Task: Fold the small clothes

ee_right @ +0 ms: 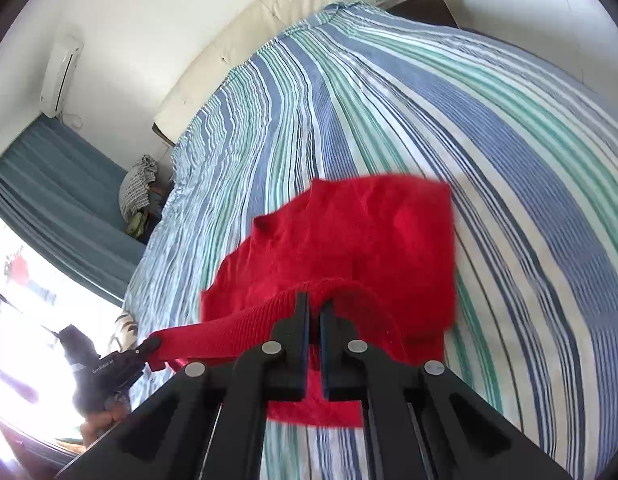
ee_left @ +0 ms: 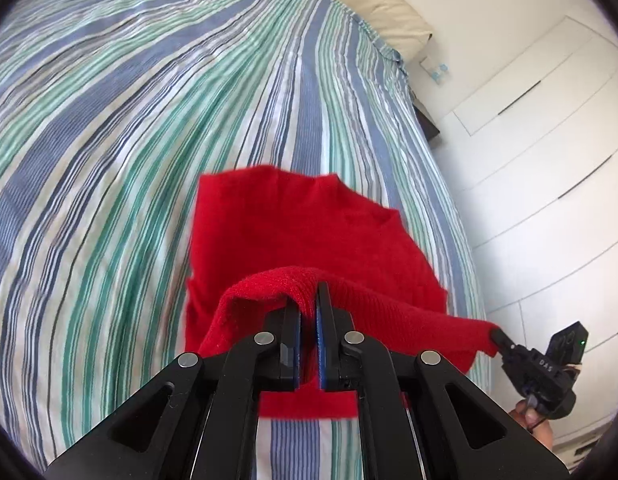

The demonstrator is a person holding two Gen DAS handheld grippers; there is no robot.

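Observation:
A small red knit garment (ee_left: 293, 224) hangs above the striped bedspread (ee_left: 149, 120), held up by its ribbed hem. My left gripper (ee_left: 307, 294) is shut on one end of the hem. My right gripper (ee_right: 314, 302) is shut on the other end; it also shows in the left wrist view (ee_left: 496, 334) at the right, pinching the hem's corner. In the right wrist view the garment (ee_right: 369, 224) droops away from the jaws toward the bed (ee_right: 469, 120), and the left gripper (ee_right: 151, 346) shows at the lower left on the hem. The hem stretches between both grippers.
A cream headboard cushion (ee_left: 385, 4) lies at the far end of the bed. White wardrobe doors (ee_left: 549, 140) stand to the right. In the right wrist view a blue curtain (ee_right: 57, 184), a pile of clothes (ee_right: 139, 192) and a wall air conditioner (ee_right: 61, 72) are on the left.

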